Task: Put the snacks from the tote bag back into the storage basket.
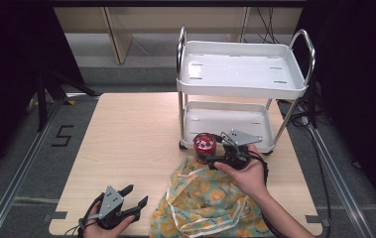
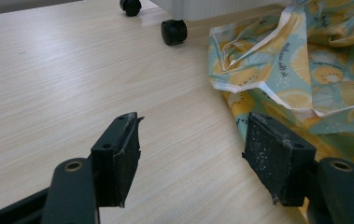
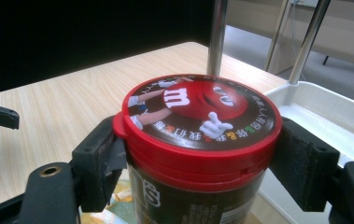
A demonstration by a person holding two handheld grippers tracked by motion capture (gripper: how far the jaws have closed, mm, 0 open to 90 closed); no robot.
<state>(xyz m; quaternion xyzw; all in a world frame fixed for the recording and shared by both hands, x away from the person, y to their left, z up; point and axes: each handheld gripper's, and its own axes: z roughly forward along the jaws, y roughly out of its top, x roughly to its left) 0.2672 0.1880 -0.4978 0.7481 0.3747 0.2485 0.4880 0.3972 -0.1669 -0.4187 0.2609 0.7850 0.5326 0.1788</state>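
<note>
A candy jar (image 1: 205, 147) with a red lid (image 3: 198, 105) is held upright above the table, just in front of the white cart's lower shelf (image 1: 225, 124). My right gripper (image 1: 211, 157) is shut on it, its pads pressing both sides just under the lid. A crumpled cloth bag (image 1: 205, 198) with a yellow and teal fruit print lies below the jar, at the table's front. My left gripper (image 1: 136, 194) is open near the front edge, left of the bag. Its jaws (image 2: 191, 140) hold nothing, and the bag (image 2: 305, 60) lies beside the right jaw.
The two-shelf white cart (image 1: 240, 91) with chrome handles stands on the table at the back right, its black wheels (image 2: 173, 31) on the wood. Bare wooden table (image 1: 126, 139) spreads across the left and middle. The lower tray's rim (image 3: 324, 107) is close to the jar's right.
</note>
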